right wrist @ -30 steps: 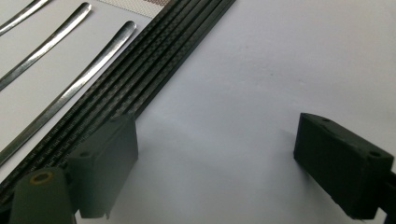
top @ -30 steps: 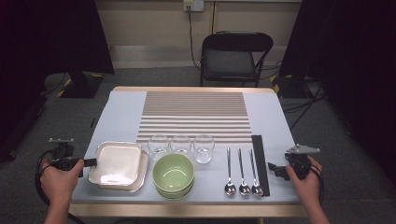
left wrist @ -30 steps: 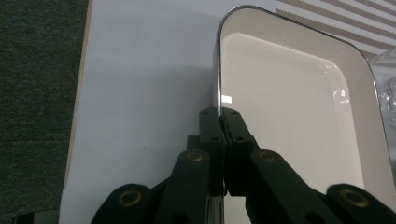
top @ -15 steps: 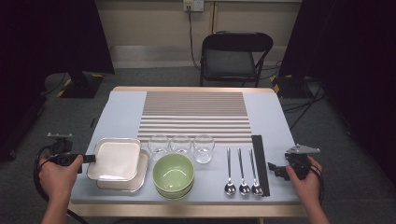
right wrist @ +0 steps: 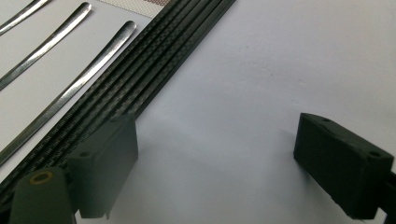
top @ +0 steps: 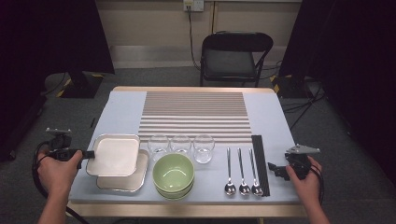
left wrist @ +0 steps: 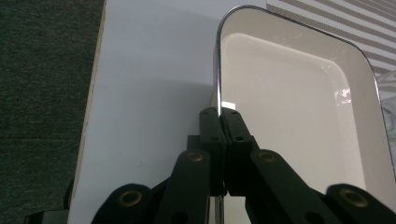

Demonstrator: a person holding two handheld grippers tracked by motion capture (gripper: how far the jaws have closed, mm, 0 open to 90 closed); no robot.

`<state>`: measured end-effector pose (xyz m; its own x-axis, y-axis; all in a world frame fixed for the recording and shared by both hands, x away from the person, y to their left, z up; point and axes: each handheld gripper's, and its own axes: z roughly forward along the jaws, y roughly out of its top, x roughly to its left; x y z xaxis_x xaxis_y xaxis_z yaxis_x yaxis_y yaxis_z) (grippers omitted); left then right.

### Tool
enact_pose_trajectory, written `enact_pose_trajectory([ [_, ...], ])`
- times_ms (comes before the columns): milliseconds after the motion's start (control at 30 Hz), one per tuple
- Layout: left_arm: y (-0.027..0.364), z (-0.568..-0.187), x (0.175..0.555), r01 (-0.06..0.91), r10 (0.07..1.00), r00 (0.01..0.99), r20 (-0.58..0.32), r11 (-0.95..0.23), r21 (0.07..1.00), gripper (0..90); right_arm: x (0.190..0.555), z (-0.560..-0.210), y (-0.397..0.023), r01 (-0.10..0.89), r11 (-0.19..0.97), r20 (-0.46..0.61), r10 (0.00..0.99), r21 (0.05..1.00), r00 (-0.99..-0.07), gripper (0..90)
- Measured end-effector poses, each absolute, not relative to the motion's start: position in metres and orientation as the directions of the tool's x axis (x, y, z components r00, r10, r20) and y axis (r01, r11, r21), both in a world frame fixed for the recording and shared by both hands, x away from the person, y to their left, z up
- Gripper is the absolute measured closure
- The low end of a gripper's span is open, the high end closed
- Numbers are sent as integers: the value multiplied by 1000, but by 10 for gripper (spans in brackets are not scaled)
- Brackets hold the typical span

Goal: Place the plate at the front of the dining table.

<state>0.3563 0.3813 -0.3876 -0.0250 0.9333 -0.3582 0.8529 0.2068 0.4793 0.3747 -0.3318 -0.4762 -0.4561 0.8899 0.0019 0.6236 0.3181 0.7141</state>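
Note:
A white square plate hangs tilted over a second plate of the same kind at the table's front left. My left gripper is shut on the upper plate's left rim, which its jaws pinch from both sides. At the front right, my right gripper rests low over the blue table cover with its jaws wide open and nothing between them. It sits just right of the black chopsticks.
Stacked green bowls stand right of the plates, with three glasses behind them. Three spoons lie beside the chopsticks. A striped mat covers the table's middle. A black chair stands beyond the far edge.
The top plate has come up off the stack and shifted left and away, so the lower plate now shows beneath it. The right gripper has stayed put.

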Motion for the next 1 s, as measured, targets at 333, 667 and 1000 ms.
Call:
enact_pose_trajectory([
  [333,380,-377,360,844,931,-37,-362,224,488,893,375,-476,-332,624,318,3,889,714,-457,128],
  [667,377,-365,366,840,929,-41,-367,231,491,893,375,-476,-332,624,318,2,890,714,-456,127],
  [1000,374,-351,371,843,927,-35,-373,228,487,893,375,-476,-332,623,319,1,890,714,-457,127],
])
